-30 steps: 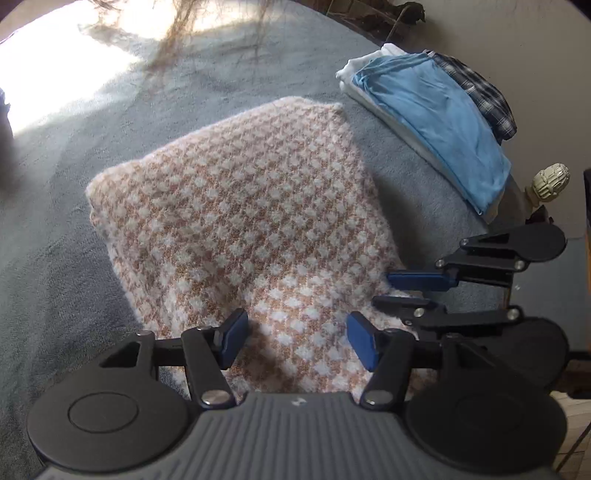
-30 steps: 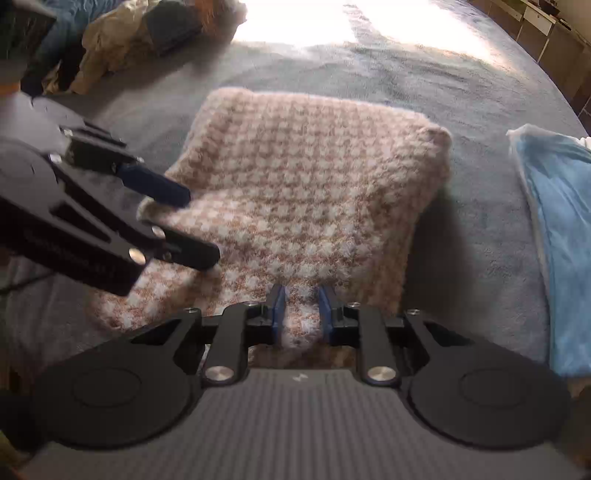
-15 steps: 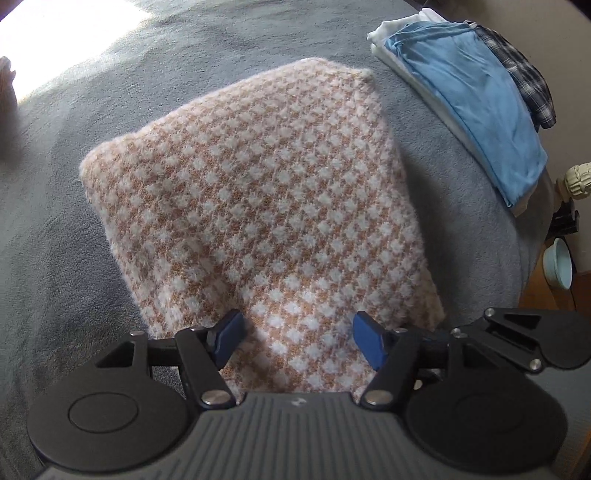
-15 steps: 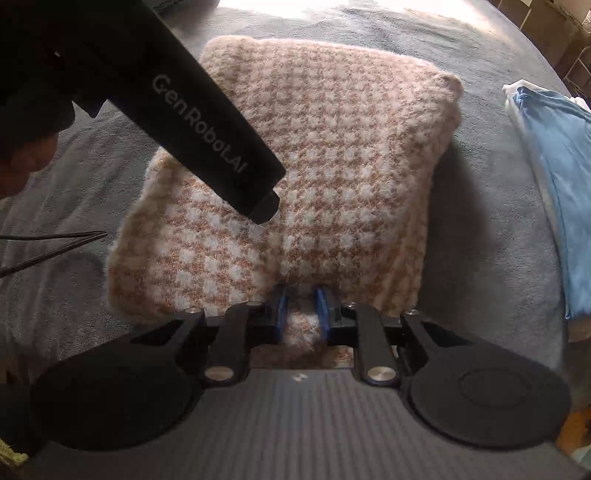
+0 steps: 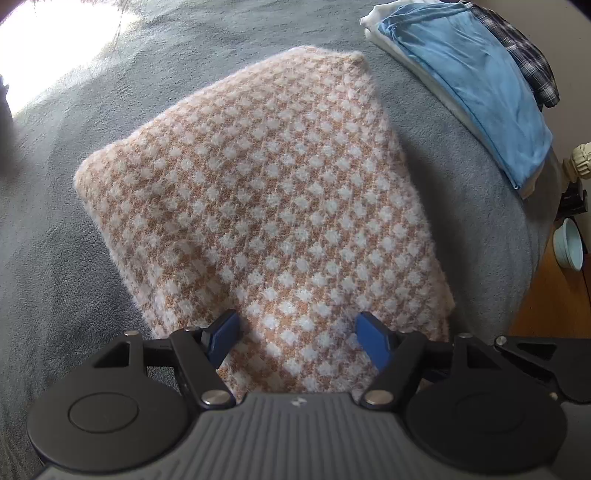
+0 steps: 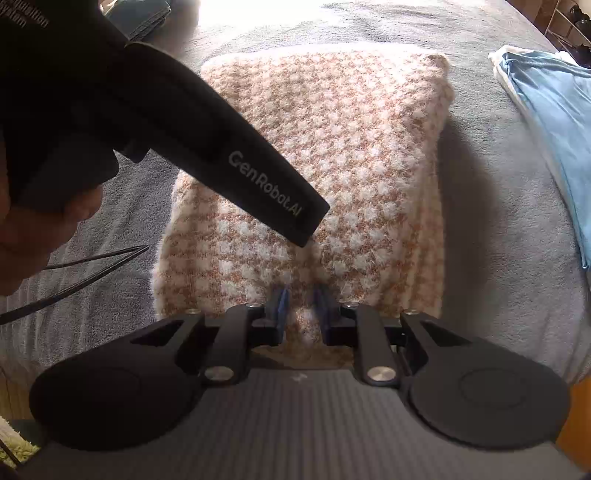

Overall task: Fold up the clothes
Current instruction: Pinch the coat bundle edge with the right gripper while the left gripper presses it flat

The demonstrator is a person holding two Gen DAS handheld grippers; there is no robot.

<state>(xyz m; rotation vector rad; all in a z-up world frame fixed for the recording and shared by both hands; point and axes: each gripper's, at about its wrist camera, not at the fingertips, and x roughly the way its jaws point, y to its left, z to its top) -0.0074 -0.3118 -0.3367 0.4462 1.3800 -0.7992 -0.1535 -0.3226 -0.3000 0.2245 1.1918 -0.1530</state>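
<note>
Folded knit sweater (image 5: 258, 206), orange-and-white check, lies flat on grey bed (image 5: 66, 258), its near edge at the near side of the bed under both claws. Far corners squared, fold looks tidy.

Left claw (image 5: 297, 334) points steeply down over sweater's near edge; its jaws have just been opening and now stand wide apart. Knit lies between the blue pads (image 5: 371, 339) but they do not press it, nothing gripped.

Right claw (image 6: 301, 308) also over near edge, jaws nearly together, pinching a small ridge of the sweater (image 6: 332, 147) between the blue pads (image 6: 280, 306). Fabric bunches up between them.

In right wrist view the black body of the left claw crosses from top left, tip over sweater's middle; a hand (image 6: 40, 229) holds it at left edge, cable trailing below.

Stack of folded clothes (image 5: 476, 85) near the bed's far right corner, well apart from sweater: light blue piece on top of white, plaid one behind. Another pile of clothes (image 6: 142, 14) at far left, partly hidden. Bowl (image 5: 569, 249) on wooden floor past the bed's right edge.
</note>
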